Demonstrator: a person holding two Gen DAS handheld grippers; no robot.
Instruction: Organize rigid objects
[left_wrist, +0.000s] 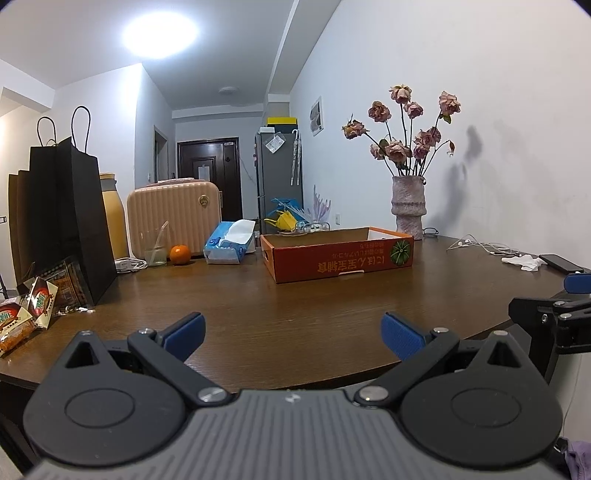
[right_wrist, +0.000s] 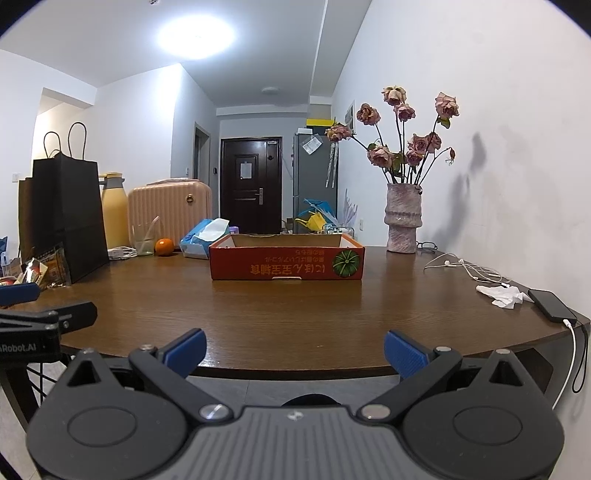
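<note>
**Worktop stock, both claws idle at near edge**

- Left claw (left_wrist: 291, 334): jaws spread wide, nothing between them, held at the near rim of the worktop (left_wrist: 295, 306).
- Right claw (right_wrist: 293, 349): likewise spread and empty, just off the worktop edge.
- Cardboard tray (right_wrist: 286, 264): red-orange, open-topped, mid-worktop; the likely receptacle. Light, stiff-walled; contents hidden from this height.
- Orange (right_wrist: 164, 246): far left, beside a glass (right_wrist: 144, 240). Firm, round, apt to roll; grip across the middle.
- Phone (right_wrist: 552, 304): far right edge, cabled. Flat, slick, fragile; take by the long sides.
- Vase (right_wrist: 403, 218): against the wall, with dried roses. Probably heavy and breakable.
- Snack packets (left_wrist: 26, 314): left edge; soft.
</note>
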